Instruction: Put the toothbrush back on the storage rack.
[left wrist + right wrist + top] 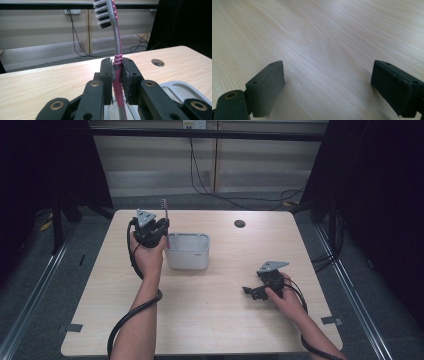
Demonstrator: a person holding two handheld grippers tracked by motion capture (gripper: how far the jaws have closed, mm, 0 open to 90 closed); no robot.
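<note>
A pale wood-grain counter [210, 320] is seen on a grey floor, with dark curtains at both sides and black cables trailing along the beige wall at twelve o'clock. A round hole [239, 223] is cut near the far edge. At ten o'clock the left tongs [161, 227] are clamped on a pink-and-grey toothbrush [117, 67], held upright with bristles uppermost, just above a grey caddy [187, 251] near the centre. At four o'clock the right tongs [327, 85] are spread wide over bare wood, nothing gripped.
</note>
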